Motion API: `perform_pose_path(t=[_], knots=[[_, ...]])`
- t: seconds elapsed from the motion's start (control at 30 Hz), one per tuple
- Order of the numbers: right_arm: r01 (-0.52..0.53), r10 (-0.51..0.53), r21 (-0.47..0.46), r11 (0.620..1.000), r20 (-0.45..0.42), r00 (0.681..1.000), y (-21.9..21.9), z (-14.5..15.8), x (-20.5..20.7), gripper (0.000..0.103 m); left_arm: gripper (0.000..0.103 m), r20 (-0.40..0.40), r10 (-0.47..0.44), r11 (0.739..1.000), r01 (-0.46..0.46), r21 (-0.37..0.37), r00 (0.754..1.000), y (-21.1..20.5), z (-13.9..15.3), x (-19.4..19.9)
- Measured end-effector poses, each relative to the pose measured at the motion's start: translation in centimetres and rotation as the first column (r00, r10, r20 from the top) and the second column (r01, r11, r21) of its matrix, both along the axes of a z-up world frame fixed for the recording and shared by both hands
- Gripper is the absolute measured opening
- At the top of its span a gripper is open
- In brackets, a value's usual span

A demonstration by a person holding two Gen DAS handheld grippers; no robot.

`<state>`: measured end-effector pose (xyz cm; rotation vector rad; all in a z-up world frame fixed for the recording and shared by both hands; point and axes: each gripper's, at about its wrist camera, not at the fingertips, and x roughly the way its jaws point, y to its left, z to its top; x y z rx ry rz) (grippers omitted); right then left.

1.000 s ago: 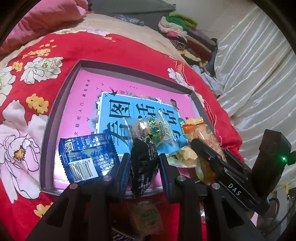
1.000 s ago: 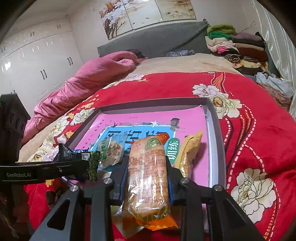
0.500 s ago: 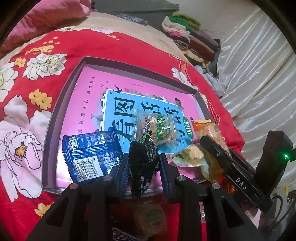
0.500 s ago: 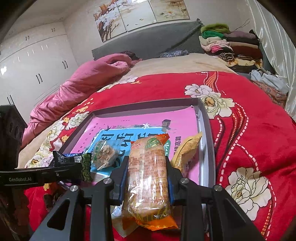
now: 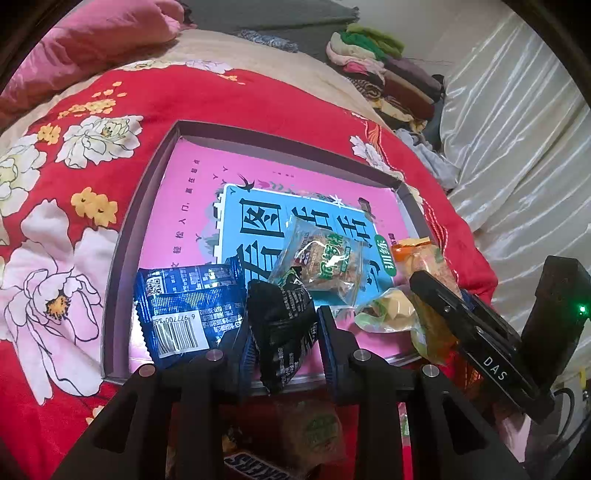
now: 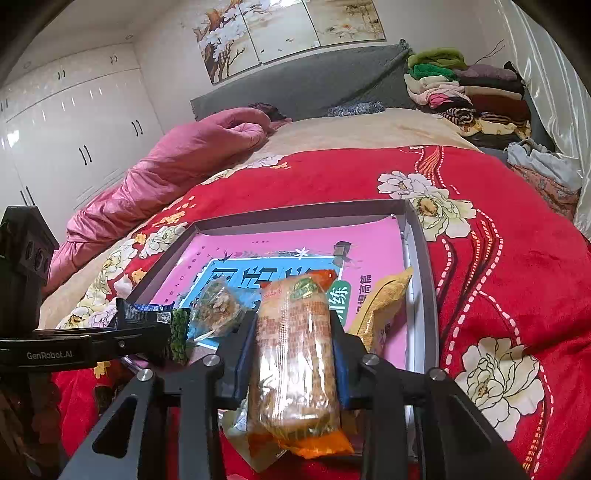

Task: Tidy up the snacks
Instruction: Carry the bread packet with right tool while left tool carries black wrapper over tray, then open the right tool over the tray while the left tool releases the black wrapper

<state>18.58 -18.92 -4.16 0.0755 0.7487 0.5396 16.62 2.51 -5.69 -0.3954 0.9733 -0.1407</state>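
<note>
Shallow grey-walled tray (image 5: 127,236) sits on a red floral blanket (image 5: 258,99), lined with a pink sheet carrying a blue printed panel (image 5: 258,218).

In the tray: blue foil packet with barcode (image 5: 181,314) at the near left, clear-wrapped pastry with green label (image 5: 325,258) on the blue panel, a small green-and-yellow wrapped piece (image 5: 388,310) near the front edge, and a yellow packet (image 6: 380,306) against the right wall.

Left gripper (image 5: 284,339) is pinched on a black snack packet (image 5: 280,328), held over the tray's near edge.

Right gripper (image 6: 293,354): jaws opening, with a long orange-ended wafer pack (image 6: 295,354) between them and the pads touching its sides. The pack's far end reaches over the tray and its near end hangs past the front rim.

Left wrist view only: a Snickers bar (image 5: 255,461) and another round wrapped snack (image 5: 317,432) lying on the blanket outside the tray, under the gripper.

Right wrist view only: white wardrobe (image 6: 74,140), grey headboard (image 6: 295,85), floral wall painting (image 6: 288,33) and the pink quilt (image 6: 166,162) in full. Folded clothes stack (image 6: 461,92) at the bed's far right shows in both.
</note>
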Motion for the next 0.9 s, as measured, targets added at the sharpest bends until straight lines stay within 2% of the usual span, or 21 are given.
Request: perform_pose_path(t=[0.9], knots=[[0.041, -0.042, 0.029, 0.999, 0.011, 0.999, -1.4, 0.9, 0.1, 0.045, 0.034, -0.001, 0.019, 1.0, -0.019, 0.008, 1.0, 0.5, 0.4, -0.6]])
